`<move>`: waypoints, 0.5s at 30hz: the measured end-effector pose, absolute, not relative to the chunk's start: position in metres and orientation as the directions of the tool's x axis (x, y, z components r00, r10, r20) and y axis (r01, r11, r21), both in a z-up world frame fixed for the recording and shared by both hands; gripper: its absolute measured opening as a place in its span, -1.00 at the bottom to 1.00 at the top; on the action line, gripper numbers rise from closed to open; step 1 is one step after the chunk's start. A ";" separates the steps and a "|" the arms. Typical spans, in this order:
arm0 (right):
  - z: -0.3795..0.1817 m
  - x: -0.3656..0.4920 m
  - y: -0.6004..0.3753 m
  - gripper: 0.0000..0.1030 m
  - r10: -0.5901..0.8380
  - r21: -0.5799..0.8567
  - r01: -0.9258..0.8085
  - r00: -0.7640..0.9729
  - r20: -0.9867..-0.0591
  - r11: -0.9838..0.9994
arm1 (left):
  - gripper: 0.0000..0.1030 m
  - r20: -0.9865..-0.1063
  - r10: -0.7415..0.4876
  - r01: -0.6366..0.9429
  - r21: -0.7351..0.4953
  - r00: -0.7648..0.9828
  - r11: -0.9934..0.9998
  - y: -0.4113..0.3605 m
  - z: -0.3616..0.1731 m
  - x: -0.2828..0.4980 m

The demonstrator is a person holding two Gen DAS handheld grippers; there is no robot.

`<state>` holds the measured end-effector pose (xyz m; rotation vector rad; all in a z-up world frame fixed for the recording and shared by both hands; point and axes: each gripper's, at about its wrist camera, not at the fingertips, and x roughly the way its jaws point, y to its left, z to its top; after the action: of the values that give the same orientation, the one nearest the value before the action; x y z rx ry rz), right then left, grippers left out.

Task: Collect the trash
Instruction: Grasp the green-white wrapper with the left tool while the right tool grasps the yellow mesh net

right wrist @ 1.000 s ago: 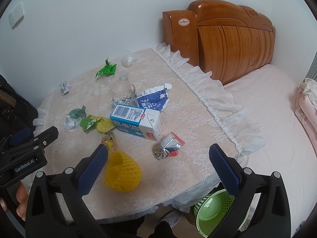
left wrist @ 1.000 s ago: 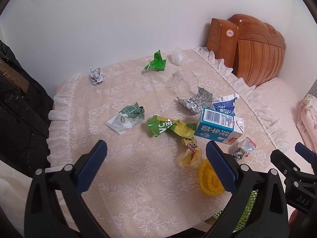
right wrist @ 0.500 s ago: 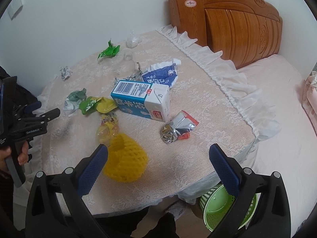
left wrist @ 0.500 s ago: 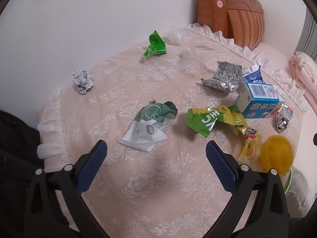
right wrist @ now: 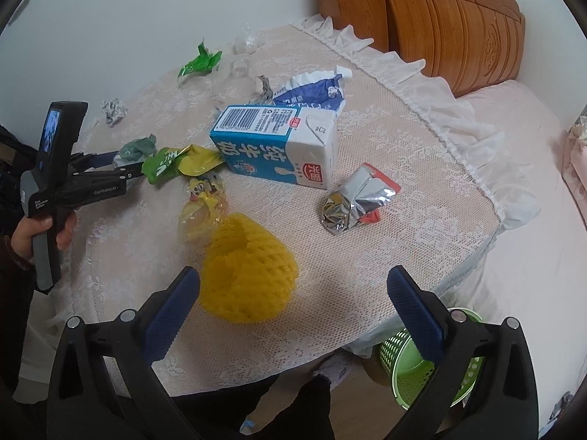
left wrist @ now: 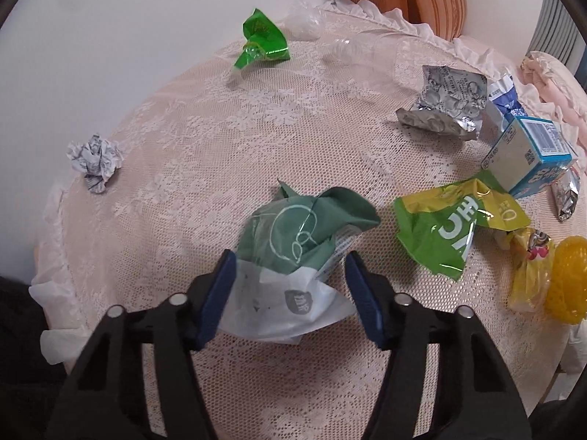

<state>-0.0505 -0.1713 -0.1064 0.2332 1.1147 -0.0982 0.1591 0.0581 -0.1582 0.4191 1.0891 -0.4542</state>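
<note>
The collecting has barely begun: every piece of litter lies on the round lace-covered table [left wrist: 293,139], and the green plastic mesh bin [right wrist: 422,370] stands on the floor beside it, with nothing visible inside. The left gripper [left wrist: 290,293] is closing its jaws around the crumpled green-and-white paper wrapper [left wrist: 293,256], though the right pad does not look to be pressing yet. The right gripper [right wrist: 293,315] hangs wide open just in front of the yellow foam fruit net [right wrist: 247,271], holding nothing. A second ago the left jaws were fully spread and well back from the wrapper; both grippers have since come down closer.
</note>
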 end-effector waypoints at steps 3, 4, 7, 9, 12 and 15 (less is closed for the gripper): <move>-0.119 -0.047 -0.167 0.96 0.074 0.167 0.190 0.419 -0.905 0.967 | -0.06 -0.904 -0.164 0.522 0.074 0.395 0.850 0.063 -0.158 0.158; -0.123 -0.046 -0.164 0.96 0.084 0.173 0.187 0.409 -0.909 0.967 | -0.07 -0.903 -0.172 0.516 0.062 0.394 0.854 0.065 -0.156 0.157; -0.135 -0.039 -0.158 0.96 0.099 0.187 0.194 0.392 -0.914 0.963 | -0.09 -0.897 -0.204 0.492 0.017 0.392 0.871 0.074 -0.149 0.153; -0.142 -0.034 -0.157 0.96 0.116 0.211 0.214 0.387 -0.915 0.954 | -0.10 -0.890 -0.216 0.471 -0.002 0.402 0.882 0.080 -0.143 0.150; -0.149 -0.029 -0.159 0.90 0.134 0.241 0.249 0.382 -0.915 0.938 | -0.10 -0.877 -0.226 0.432 -0.024 0.423 0.902 0.092 -0.130 0.141; -0.153 -0.026 -0.161 0.34 0.165 0.272 0.249 0.378 -0.911 0.930 | -0.10 -0.868 -0.220 0.388 -0.034 0.446 0.921 0.100 -0.116 0.129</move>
<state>-0.0260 -0.1606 -0.1526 0.3975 1.1908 -0.0554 0.1294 0.1005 -0.1156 0.1795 1.0439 -0.3793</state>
